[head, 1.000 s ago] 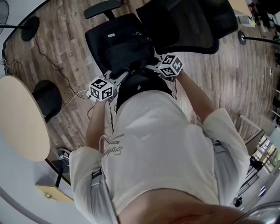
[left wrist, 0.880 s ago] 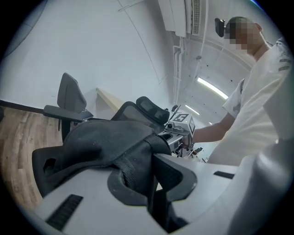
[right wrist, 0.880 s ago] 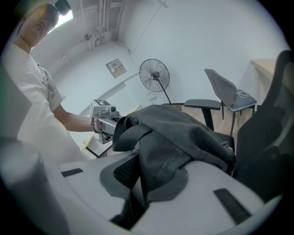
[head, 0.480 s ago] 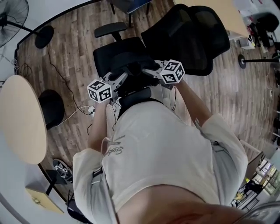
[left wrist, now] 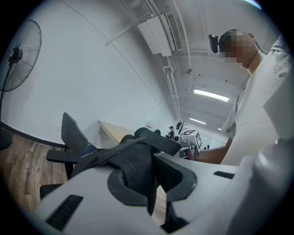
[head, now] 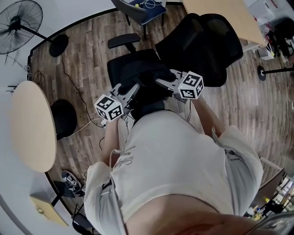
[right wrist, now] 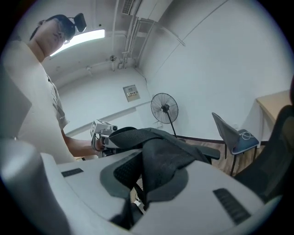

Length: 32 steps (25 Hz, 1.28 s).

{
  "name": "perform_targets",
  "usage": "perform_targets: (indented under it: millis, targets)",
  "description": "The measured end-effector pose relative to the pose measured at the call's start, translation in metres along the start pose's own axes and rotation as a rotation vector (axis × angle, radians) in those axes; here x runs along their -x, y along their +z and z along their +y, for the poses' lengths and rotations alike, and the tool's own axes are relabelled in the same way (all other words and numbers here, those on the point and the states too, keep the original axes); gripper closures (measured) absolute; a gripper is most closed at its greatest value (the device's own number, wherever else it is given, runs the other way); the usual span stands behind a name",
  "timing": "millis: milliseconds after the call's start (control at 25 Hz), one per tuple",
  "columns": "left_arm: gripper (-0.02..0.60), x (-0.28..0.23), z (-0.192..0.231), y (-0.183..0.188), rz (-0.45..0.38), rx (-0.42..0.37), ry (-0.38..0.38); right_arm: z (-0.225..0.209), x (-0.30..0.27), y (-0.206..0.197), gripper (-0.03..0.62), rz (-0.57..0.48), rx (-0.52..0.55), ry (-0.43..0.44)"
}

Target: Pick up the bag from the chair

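Note:
A black fabric bag (head: 148, 88) hangs between my two grippers, in front of the person's waist and over the front of the black office chair's seat (head: 126, 69). My left gripper (head: 132, 89) is shut on a black strap of the bag (left wrist: 135, 167), which bunches between its jaws. My right gripper (head: 161, 81) is shut on a fold of the bag's dark cloth (right wrist: 158, 165). The bag's lower part is hidden behind the person's shirt in the head view. Both grippers point upward toward the ceiling in their own views.
The chair's tall mesh back (head: 204, 39) stands to the right, its armrest (head: 123, 40) to the left. A standing fan (head: 19, 20), a round beige table (head: 32, 126), a blue-seated chair (head: 143, 10) and a desk (head: 220, 11) surround it. Cables (head: 85, 124) run over the wood floor.
Both grippers have kept their hold and come up and back from the chair seat toward the person, bringing the bag with them. The seat now shows bare behind the bag.

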<state>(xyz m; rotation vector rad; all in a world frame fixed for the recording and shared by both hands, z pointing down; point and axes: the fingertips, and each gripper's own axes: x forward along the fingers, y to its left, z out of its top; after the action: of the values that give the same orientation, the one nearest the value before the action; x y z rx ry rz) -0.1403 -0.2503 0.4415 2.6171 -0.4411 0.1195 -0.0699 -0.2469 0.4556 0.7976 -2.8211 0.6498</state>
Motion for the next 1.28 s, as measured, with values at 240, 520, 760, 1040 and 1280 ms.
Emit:
perform_targets:
  millis: [240, 520, 760, 1040, 1280]
  targets:
    - [0.532, 0.004, -0.003, 0.036, -0.01, -0.089, 0.012, 0.005, 0.001, 0.04, 0.569, -0.075, 0.088, -0.02]
    - [0.532, 0.008, -0.006, 0.084, -0.045, -0.183, 0.017, 0.008, 0.0, 0.088, 0.571, -0.098, 0.199, -0.056]
    - [0.532, 0.015, -0.019, 0.111, -0.076, -0.252, 0.014, 0.021, 0.006, 0.116, 0.571, -0.14, 0.238, -0.064]
    - [0.532, 0.022, -0.032, 0.114, -0.073, -0.27, 0.007, 0.035, 0.013, 0.118, 0.571, -0.151, 0.263, -0.056]
    - [0.532, 0.024, -0.034, 0.106, -0.076, -0.254, 0.015, 0.037, 0.013, 0.111, 0.572, -0.143, 0.273, -0.05]
